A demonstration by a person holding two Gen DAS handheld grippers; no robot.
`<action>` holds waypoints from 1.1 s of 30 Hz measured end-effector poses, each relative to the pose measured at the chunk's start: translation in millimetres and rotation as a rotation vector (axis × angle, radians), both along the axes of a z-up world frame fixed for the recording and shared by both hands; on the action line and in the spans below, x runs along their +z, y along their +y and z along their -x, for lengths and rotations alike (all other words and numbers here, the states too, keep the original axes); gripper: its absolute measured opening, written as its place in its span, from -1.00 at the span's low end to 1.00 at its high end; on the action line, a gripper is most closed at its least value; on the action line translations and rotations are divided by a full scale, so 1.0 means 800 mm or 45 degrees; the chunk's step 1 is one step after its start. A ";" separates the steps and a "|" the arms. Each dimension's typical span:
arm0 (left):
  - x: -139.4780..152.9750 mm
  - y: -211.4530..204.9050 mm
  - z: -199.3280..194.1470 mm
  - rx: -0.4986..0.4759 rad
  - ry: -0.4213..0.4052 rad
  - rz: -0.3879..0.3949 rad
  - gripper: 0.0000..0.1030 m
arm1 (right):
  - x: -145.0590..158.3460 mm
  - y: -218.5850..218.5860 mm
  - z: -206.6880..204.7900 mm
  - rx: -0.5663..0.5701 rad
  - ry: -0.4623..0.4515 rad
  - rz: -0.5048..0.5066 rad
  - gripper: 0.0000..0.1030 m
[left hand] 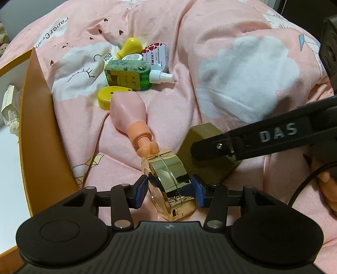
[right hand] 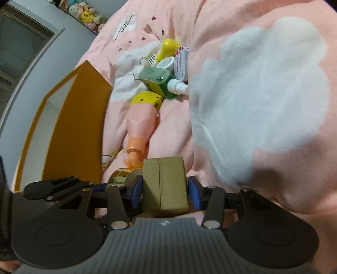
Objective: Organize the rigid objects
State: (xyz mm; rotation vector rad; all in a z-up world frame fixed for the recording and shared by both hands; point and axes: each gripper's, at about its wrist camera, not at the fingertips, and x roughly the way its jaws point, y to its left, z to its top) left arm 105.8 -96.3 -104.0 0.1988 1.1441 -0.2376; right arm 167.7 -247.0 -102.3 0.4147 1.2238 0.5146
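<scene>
My left gripper (left hand: 170, 190) is shut on a round gold compact (left hand: 171, 183), held on edge just above the pink quilt. My right gripper (right hand: 165, 190) is shut on an olive-gold box (right hand: 165, 185); the box also shows in the left wrist view (left hand: 205, 134), right beside the compact. A pink bottle (left hand: 128, 111) lies ahead, its orange cap touching the compact. Beyond it lie a yellow round case (left hand: 109, 96), a green spray bottle (left hand: 128, 74), a yellow bottle (left hand: 128, 47) and a white mint tin (left hand: 157, 55).
An orange-walled box (left hand: 40, 118) stands open at the left edge of the bed, with a white packet (left hand: 9, 105) inside. The pink quilt (left hand: 242, 69) with white cloud prints rises in folds on the right. Plush toys (right hand: 86, 13) sit far back.
</scene>
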 end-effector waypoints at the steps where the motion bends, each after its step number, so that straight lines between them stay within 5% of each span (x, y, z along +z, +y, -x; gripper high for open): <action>1: -0.001 -0.001 0.000 -0.003 0.001 -0.008 0.09 | -0.003 0.003 -0.001 0.002 0.003 0.014 -0.07; 12: 0.000 0.001 0.005 -0.018 -0.013 -0.039 -0.36 | 0.000 0.007 0.006 0.023 -0.036 0.061 -0.11; 18: 0.022 0.004 0.017 -0.048 -0.074 0.037 -0.38 | 0.019 0.004 0.015 -0.019 -0.096 0.140 -0.12; 24: 0.053 0.010 0.024 -0.056 -0.145 0.142 -0.38 | 0.043 0.012 0.022 -0.011 -0.183 0.365 -0.13; 33: 0.105 0.041 0.024 -0.052 -0.193 0.304 -0.38 | 0.085 0.035 0.027 0.047 -0.285 0.475 -0.13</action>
